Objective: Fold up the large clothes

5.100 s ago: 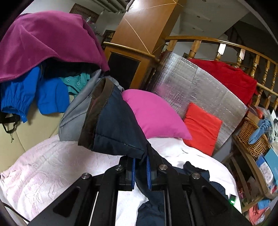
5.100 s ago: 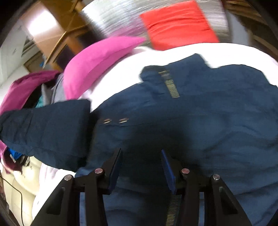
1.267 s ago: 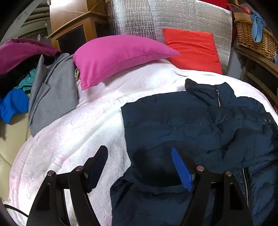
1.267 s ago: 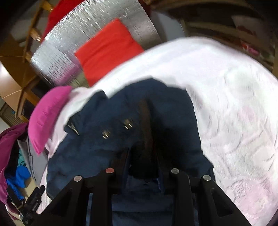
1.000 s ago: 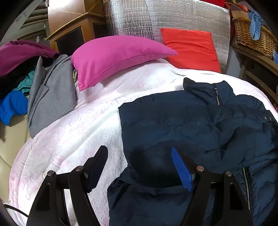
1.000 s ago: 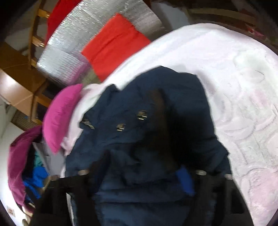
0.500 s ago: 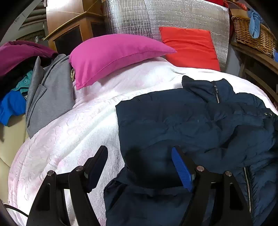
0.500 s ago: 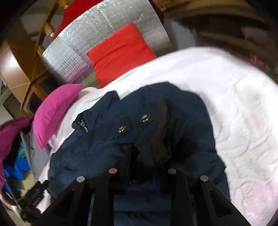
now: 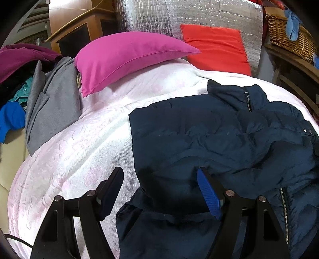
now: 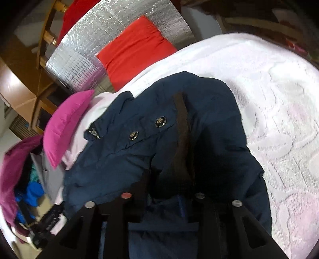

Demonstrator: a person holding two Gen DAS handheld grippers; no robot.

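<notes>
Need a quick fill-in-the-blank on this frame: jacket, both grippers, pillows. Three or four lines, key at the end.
1. The left gripper hovers over the navy jacket with its jaws ____.
2. The right gripper is ____ on a fold of the jacket.
3. The jacket lies on a pale ____ blanket.
4. Beside the magenta pillow, the pillow leaning on the silver panel is ____.

Missing words: open; shut; pink; red
</notes>
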